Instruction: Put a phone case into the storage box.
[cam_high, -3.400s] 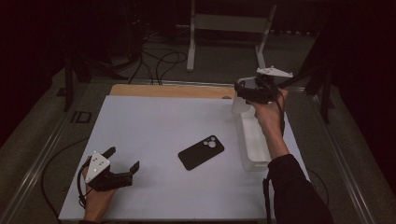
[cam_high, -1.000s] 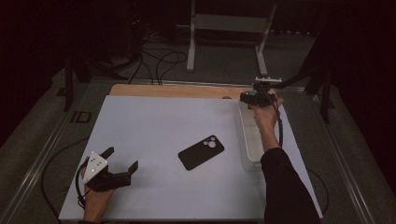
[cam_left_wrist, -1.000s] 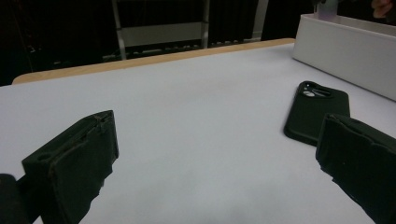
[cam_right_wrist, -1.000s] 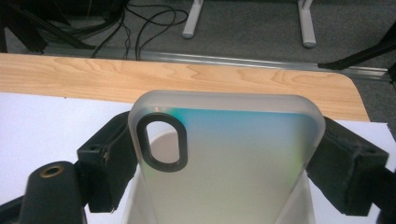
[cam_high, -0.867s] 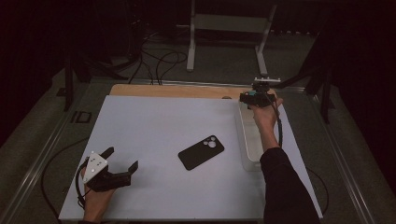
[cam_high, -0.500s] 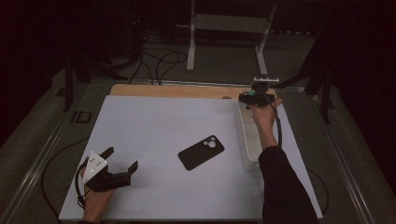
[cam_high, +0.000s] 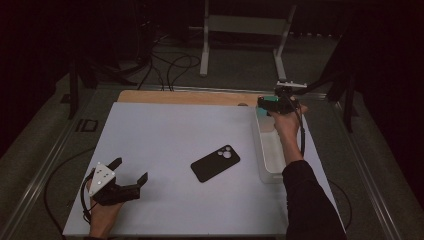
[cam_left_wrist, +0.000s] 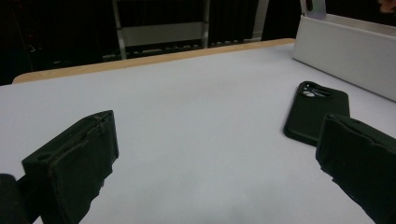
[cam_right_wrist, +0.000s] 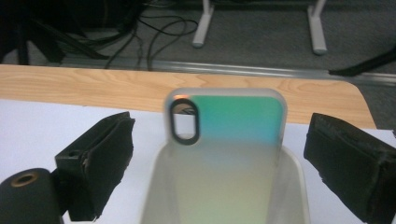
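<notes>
The fingers of the right gripper (cam_right_wrist: 217, 154) stood wide apart, having just been opening, and between them, untouched by either pad, stood one iridescent phone case (cam_right_wrist: 229, 126) with a dark oval camera cut-out near its top left corner. That case leaned upright inside one white tray (cam_high: 267, 150), at the tray's far end, close to the far right corner of the bench (cam_high: 165, 130). From the high view the right gripper (cam_high: 272, 102) hovered over that same end of the tray, the person's dark-sleeved forearm stretching along the bench's right edge above the tray.

The fingers of the left gripper (cam_left_wrist: 215, 158) were also spread wide and held nothing; only bare white bench showed between them. That gripper (cam_high: 127, 177) rested near the near left corner of the bench, well apart from everything else.

One black phone case (cam_high: 215, 163) lay flat, camera side up, near the middle of the bench, just left of the tray and not touching it. In the left gripper view the same black case (cam_left_wrist: 315, 112) lay beyond the right-hand finger.

Two cases in all, one tray, two grippers.
</notes>
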